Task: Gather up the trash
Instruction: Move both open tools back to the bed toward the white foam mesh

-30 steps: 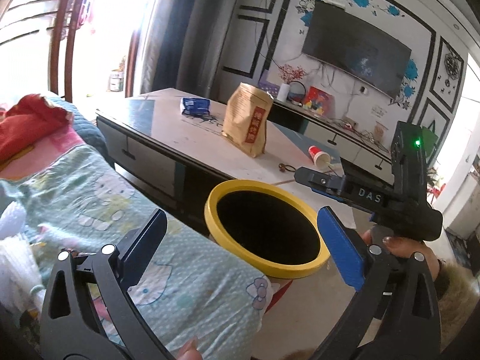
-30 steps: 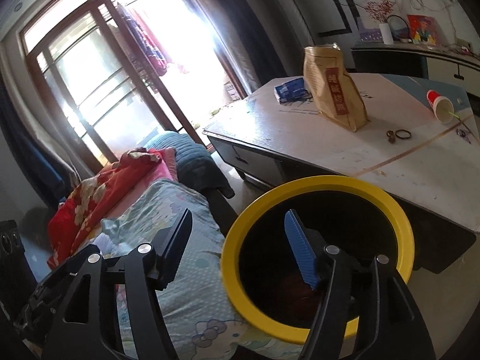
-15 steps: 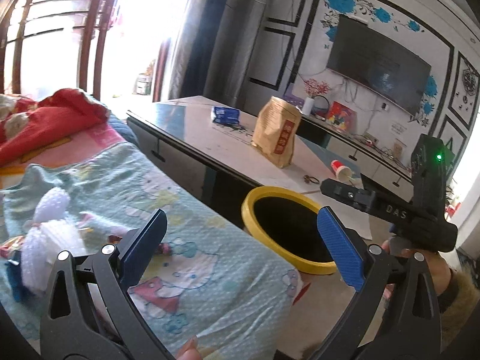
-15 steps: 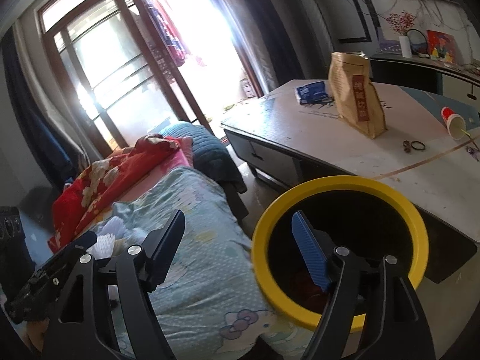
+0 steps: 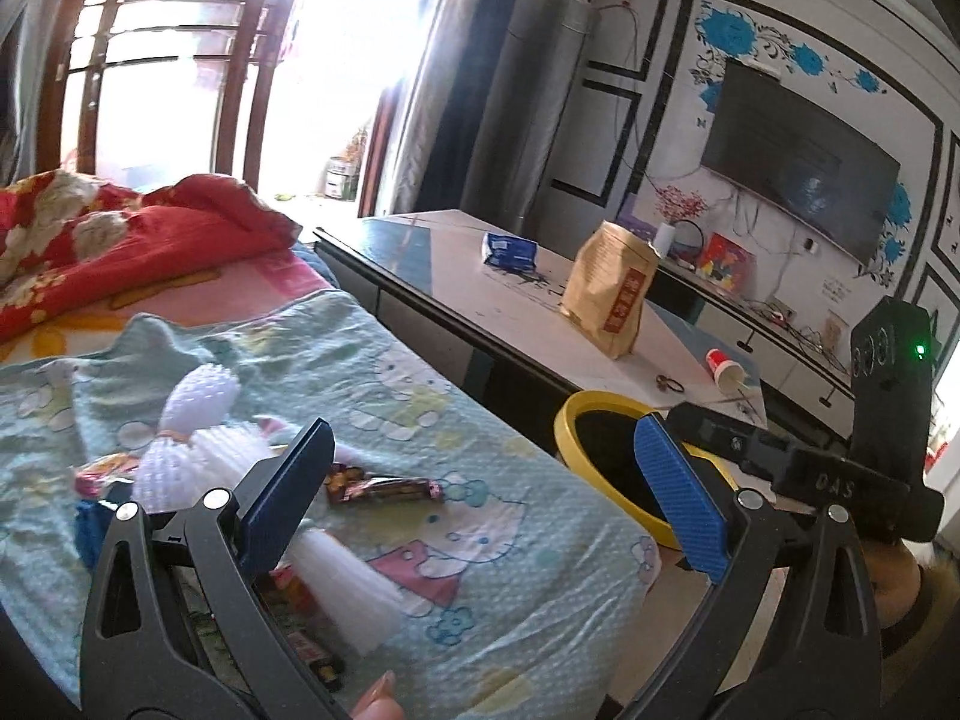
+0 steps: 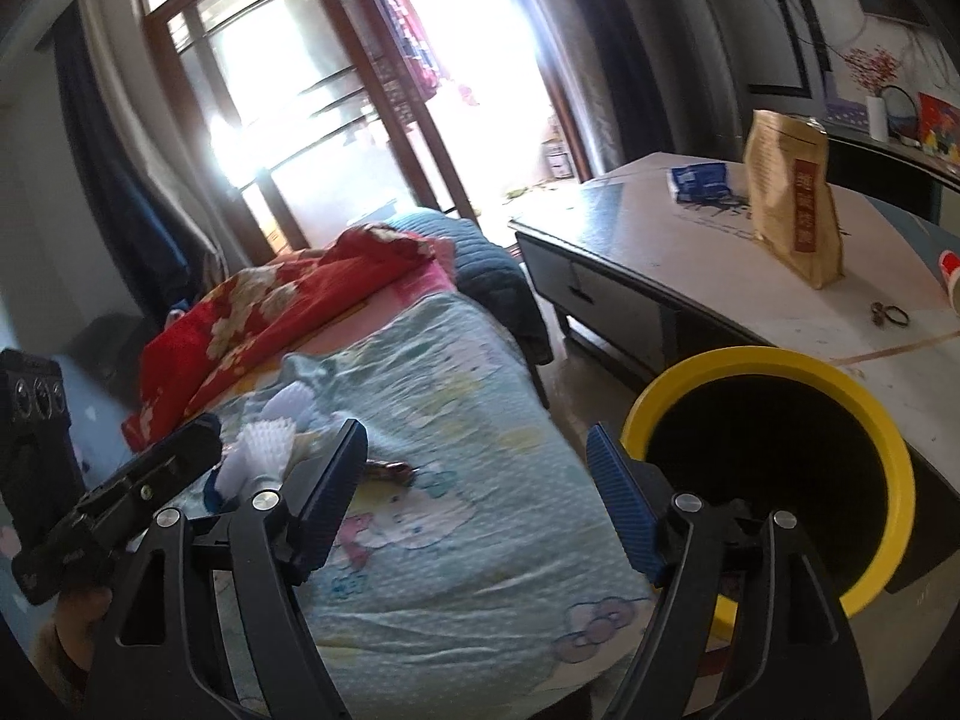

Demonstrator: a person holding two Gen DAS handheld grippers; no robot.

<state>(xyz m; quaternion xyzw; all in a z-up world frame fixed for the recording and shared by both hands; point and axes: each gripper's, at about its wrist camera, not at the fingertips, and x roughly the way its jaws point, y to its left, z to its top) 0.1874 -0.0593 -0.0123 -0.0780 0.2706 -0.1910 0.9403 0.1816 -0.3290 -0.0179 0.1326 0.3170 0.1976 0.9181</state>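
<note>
Your left gripper (image 5: 480, 498) and right gripper (image 6: 477, 495) both hang released, empty, above the blue blanket (image 5: 456, 420). Wrappers (image 5: 384, 487) lie near on it. The yellow-rimmed bin (image 6: 774, 474) stands right; farther off, a table (image 5: 540, 312).
</note>
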